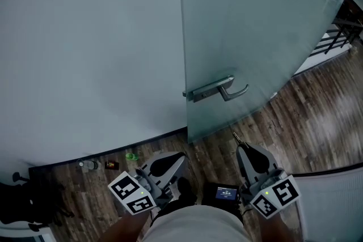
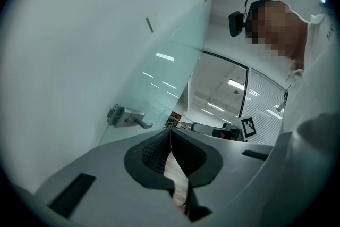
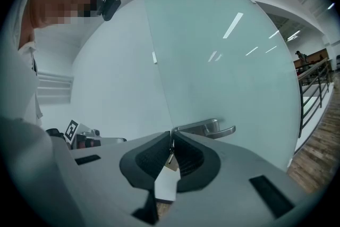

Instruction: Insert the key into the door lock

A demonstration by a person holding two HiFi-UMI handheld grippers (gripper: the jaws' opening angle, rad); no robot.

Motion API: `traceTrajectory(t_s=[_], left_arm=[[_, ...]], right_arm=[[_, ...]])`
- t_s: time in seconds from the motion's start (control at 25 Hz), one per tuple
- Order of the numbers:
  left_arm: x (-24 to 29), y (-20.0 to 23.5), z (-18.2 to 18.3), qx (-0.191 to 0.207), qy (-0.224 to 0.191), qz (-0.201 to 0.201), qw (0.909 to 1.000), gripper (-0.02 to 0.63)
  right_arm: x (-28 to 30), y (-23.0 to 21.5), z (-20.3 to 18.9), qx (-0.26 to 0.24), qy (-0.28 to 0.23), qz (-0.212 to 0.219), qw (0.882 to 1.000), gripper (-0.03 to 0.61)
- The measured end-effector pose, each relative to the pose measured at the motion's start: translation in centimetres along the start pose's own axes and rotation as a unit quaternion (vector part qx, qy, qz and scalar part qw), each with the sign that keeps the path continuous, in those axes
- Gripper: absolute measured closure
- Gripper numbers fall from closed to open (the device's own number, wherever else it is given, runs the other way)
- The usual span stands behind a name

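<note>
Head view: right gripper [image 1: 243, 147] clamped on key [image 1: 235, 136], shaft pointing far-left toward door lock [image 1: 196, 93], well apart; left gripper [image 1: 180, 159] pressed together, empty, further left.

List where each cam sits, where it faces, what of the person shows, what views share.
Head view: on the head, facing steeply down at glass door, door handle, floor; shows left gripper, right gripper, torso.
Left gripper view: on left gripper, facing along its shut jaws toward the door handle; shows head camera, right gripper.
Right gripper view: on right gripper, along jaws shut on the key, toward door handle; shows head camera.
Shared: all see the door handle.
</note>
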State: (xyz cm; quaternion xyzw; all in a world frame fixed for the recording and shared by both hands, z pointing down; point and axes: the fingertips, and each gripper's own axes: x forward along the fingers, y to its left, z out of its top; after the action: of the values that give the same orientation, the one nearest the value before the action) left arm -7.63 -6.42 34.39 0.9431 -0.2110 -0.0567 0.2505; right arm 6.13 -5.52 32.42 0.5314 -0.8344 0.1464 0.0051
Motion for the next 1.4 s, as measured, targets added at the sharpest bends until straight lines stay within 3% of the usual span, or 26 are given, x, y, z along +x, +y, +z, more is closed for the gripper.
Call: traceTrajectory(t_s=[0.2,0.56,0.96,1.4], left_arm=[[1.0,1.6,0.1,-0.007,0.006,0.019,0.9998,0.597],[4.1,2.7,1.5,-0.006,-0.02,0.06,0.998,0.597],[7.2,2.1,1.4,-0.002,-0.035,0.098,0.9946,0.597],[6.3,4.0,3.0,0.017,-0.019,0.104,0.9942,0.597]], right_arm=[[1.8,-0.9,0.7,-0.001,0.002,0.011,1.0,0.551],[4.1,-2.9,2.4,-0.017,0.012,0.065,0.998,0.551],[4.4,-5.2,3.3,-0.012,0.011,0.117,0.993,0.551],[6.0,-4.6,4.1,-0.008,-0.005,0.099,0.995,0.551]])
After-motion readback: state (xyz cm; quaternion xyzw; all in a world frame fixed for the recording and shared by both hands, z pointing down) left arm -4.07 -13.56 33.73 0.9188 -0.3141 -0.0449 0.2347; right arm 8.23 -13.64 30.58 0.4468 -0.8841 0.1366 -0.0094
